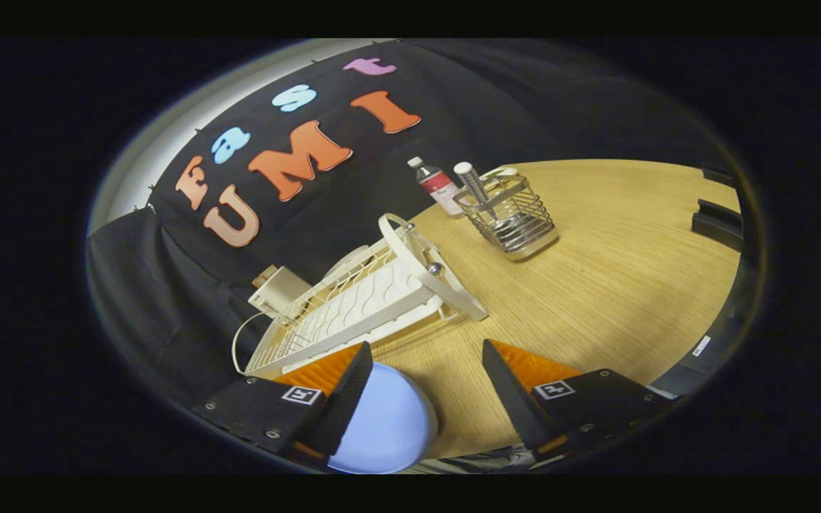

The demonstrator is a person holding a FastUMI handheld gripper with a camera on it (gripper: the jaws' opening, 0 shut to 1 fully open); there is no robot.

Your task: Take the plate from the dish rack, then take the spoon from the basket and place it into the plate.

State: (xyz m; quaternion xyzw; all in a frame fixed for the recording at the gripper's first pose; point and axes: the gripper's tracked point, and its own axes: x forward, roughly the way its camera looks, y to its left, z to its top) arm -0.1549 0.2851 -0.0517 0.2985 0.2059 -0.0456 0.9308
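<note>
Spread wide, the gripper (425, 377) hangs over the wooden table (617, 285), its fingers pinching nothing. A pale blue plate (385, 427) lies on the table against the left finger. Just ahead sits the white dish rack (353, 306). Farther right stand a small bottle (437, 185) and the wire basket (514, 214), with a spoon handle (473, 184) upright inside.

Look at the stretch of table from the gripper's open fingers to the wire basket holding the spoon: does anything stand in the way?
Nothing visible does. The gripper is open, and bare table runs ahead to the wire basket. The dish rack lies to one side, the bottle beside the basket, and the blue plate by one finger.
</note>
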